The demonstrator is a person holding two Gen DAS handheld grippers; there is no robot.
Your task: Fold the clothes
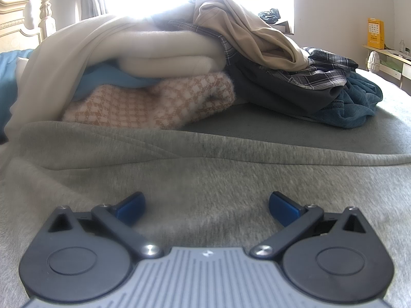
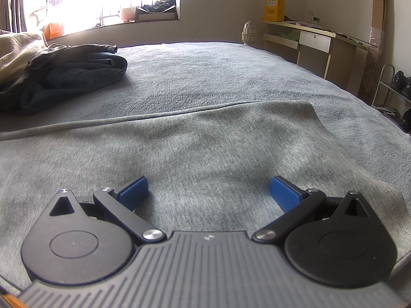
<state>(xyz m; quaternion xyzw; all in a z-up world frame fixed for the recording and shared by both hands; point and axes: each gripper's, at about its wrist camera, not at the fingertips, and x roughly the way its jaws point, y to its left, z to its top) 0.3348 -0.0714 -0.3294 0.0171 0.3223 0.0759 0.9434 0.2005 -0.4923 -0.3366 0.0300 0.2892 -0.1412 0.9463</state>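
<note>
Grey sweatshirt fabric lies spread flat on the bed, directly beneath both tongs; whether it is a sweatshirt or trousers cannot be told from these views, only that it is one heathered knit garment with a stitched hem at its right edge. The left tongs hang just over it with their blue pads spread wide and nothing between them, and the right tongs are likewise spread and empty.

By my reading, the garment is laid out and smoothed but no fold is yet started. The next move calls for each pair of tongs to drop to the cloth's near edge, pinch a single layer without catching the blanket under it, then carry that edge across evenly.

Counted: one garment laid out; two tongs. The pile of clothes behind holds about seven pieces — cream, light blue, orange check, plaid, beige, dark grey and denim — though some may be hidden.
</note>
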